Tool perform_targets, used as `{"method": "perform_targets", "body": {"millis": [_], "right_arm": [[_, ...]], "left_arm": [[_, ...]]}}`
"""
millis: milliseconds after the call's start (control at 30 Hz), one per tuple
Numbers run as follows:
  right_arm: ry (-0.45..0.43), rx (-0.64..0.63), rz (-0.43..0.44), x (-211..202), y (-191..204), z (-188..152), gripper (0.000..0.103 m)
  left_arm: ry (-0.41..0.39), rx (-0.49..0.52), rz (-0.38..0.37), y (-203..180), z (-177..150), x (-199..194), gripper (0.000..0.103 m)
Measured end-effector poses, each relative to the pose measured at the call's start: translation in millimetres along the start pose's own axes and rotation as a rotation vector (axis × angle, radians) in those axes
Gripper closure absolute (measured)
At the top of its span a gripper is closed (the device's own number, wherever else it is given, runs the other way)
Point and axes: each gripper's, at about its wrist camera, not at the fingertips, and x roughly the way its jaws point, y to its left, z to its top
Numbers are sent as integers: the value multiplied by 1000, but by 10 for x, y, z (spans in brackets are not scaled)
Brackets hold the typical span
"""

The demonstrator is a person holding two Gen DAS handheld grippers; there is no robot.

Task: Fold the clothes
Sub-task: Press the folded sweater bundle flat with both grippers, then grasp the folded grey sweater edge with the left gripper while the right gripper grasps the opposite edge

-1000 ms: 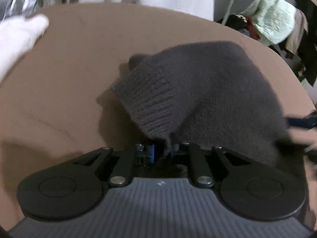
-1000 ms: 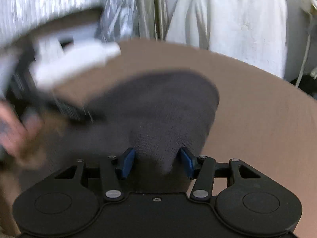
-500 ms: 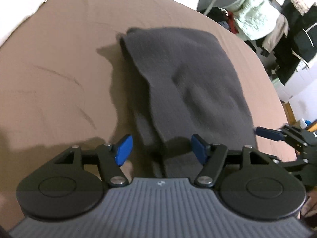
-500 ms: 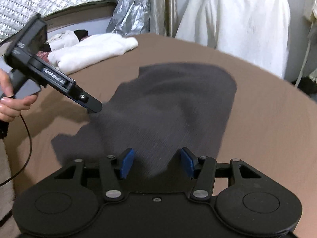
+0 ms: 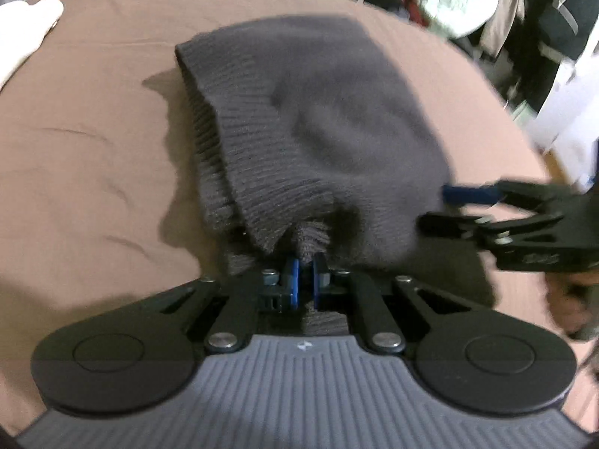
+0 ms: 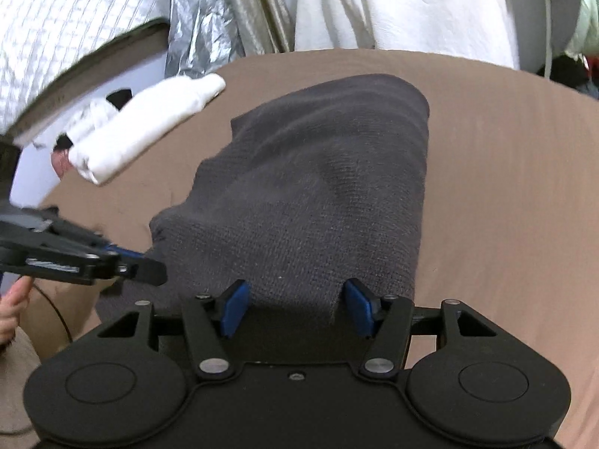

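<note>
Left gripper (image 5: 304, 280) is clenched on the ribbed hem of the grey sweater (image 5: 318, 131) lying on the brown bed (image 5: 93, 168). Right gripper (image 6: 295, 308) is opening, knit between its pads but unpinched. With only 1 corner held, the fold could skew or bunch.

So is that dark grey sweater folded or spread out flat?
Folded: the sweater lies doubled, its ribbed hem stacked in layers along one edge.

Right tool (image 6: 295, 308) opening, dark knit garment (image 6: 318, 187) between its pads, brown bedsheet (image 6: 505, 187) beneath
</note>
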Motion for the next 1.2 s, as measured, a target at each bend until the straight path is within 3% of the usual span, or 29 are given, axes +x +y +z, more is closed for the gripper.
{"method": "perform_targets", "body": {"millis": [67, 167, 333, 467, 533, 667, 800, 933, 1000, 1100, 1200], "right_arm": [[-2, 10, 24, -48, -4, 20, 40], [2, -40, 106, -98, 4, -6, 40], [124, -123, 126, 35, 86, -276, 39], [179, -255, 121, 3, 255, -378, 30], [203, -313, 109, -1, 284, -431, 27], [260, -257, 96, 17, 165, -581, 27], [211, -251, 136, -191, 188, -499, 28], [81, -194, 246, -535, 144, -229, 27], [6, -155, 315, -630, 120, -117, 27], [-59, -108, 281, -473, 164, -106, 26], [73, -119, 186, -41, 254, -234, 26]], "left_arm": [[-40, -14, -20, -5, -28, -184, 97], [-24, -24, -27, 47, -137, -301, 97], [139, -103, 42, 266, -398, 12, 97], [102, -60, 63, 182, -283, -142, 91], [102, -42, 98, 140, -261, -183, 83], [64, -50, 144, 158, -224, -326, 82], [-14, -73, 160, 279, -106, -522, 79], [-97, -35, 163, 204, 78, -677, 57], [-112, -9, 144, 122, 184, -634, 56], [-61, -4, 109, 32, 235, -361, 56], [90, -46, 138, 128, 105, 152, 56]]}}
